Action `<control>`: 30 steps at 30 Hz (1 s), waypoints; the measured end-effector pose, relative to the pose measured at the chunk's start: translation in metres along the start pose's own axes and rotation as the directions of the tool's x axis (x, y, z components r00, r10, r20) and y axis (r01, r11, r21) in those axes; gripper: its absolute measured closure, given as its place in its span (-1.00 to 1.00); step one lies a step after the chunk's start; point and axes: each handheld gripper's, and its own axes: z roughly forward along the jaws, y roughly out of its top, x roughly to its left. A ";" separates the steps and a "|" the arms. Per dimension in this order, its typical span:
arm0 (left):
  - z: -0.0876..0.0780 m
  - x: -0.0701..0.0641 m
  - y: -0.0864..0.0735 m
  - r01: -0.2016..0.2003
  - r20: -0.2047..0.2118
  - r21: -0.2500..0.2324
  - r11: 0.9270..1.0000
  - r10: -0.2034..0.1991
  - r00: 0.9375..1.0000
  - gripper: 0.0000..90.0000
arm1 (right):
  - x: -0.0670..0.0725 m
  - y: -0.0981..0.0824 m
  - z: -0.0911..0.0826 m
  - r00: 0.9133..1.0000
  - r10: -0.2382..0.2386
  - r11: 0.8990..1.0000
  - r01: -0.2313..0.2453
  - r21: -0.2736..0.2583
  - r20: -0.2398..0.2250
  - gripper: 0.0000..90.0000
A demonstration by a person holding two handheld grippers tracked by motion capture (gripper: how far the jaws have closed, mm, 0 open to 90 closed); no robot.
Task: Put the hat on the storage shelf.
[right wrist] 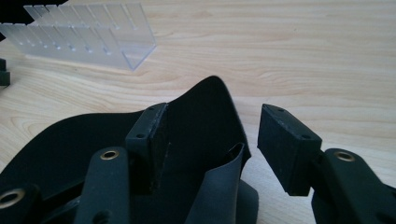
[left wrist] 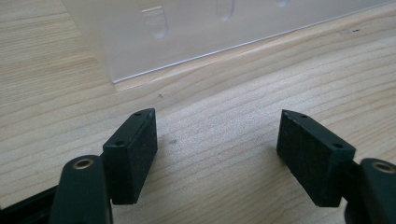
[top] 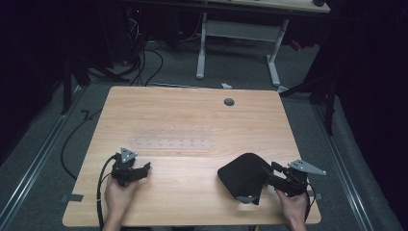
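A black flexible cloth piece lies crumpled on the wooden table at the front right. My right gripper comes at it from the right. In the right gripper view the right gripper stands open: a fold of the black cloth rises between the jaws, beside the left pad, while the right pad is apart from it. My left gripper rests at the front left, open over bare wood, nothing between its pads.
A clear slotted acrylic rack sits mid-table, just beyond the left gripper and off to the far left in the right gripper view. A grey cable hole marks the table's far side. Cables and a white desk frame stand beyond.
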 end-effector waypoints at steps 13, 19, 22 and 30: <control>0.000 0.000 0.000 0.000 0.000 0.000 1.000 0.000 1.000 -0.35 | -0.001 -0.012 0.020 0.999 0.034 0.997 -0.031 0.067 -0.040 0.03; 0.000 0.000 0.000 0.000 0.001 0.000 1.000 0.000 1.000 -0.35 | -0.001 -0.015 0.026 0.997 0.041 0.996 -0.035 0.081 -0.066 0.07; 0.000 0.000 0.000 0.000 0.001 0.001 1.000 0.000 1.000 -0.35 | -0.001 -0.016 0.029 0.997 0.040 0.995 -0.033 0.096 -0.071 0.10; 0.000 0.000 0.000 -0.001 0.001 0.001 1.000 0.001 1.000 -0.35 | -0.002 -0.019 0.031 0.995 0.036 0.995 -0.026 0.100 -0.090 0.22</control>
